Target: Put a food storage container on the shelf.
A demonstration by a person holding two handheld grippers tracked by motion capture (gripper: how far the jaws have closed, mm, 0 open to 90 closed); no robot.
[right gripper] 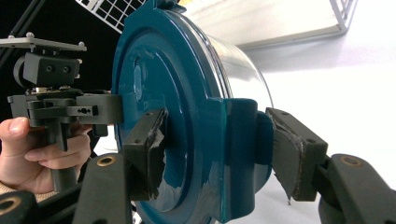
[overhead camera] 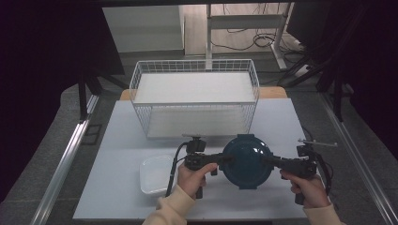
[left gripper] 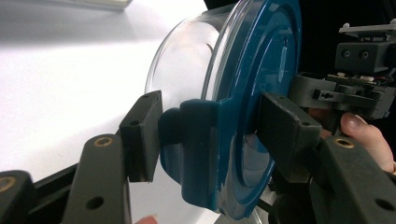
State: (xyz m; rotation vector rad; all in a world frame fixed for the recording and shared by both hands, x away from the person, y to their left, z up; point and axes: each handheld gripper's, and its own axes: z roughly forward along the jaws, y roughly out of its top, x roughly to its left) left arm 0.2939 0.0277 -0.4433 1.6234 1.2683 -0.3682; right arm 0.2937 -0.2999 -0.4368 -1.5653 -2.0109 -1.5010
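Note:
A round clear container (overhead camera: 246, 161) with a dark blue clip-on lid is held on edge above the table, lid toward the person. My left gripper (overhead camera: 224, 158) is shut on its left side and my right gripper (overhead camera: 272, 161) on its right side. In the left gripper view my left gripper (left gripper: 210, 133) clamps a blue lid clip (left gripper: 196, 140), one pad behind the clip and one on the lid face (left gripper: 261, 70); the clear bowl (left gripper: 187, 60) bulges behind. In the right gripper view my right gripper (right gripper: 219, 149) grips the opposite clip (right gripper: 238, 154) the same way.
A white wire basket (overhead camera: 195, 101) stands at the back middle of the pale table (overhead camera: 117, 140). A shallow clear rectangular tub (overhead camera: 156, 174) lies at the front left, beside the left hand. Dark floor and metal rails flank the table.

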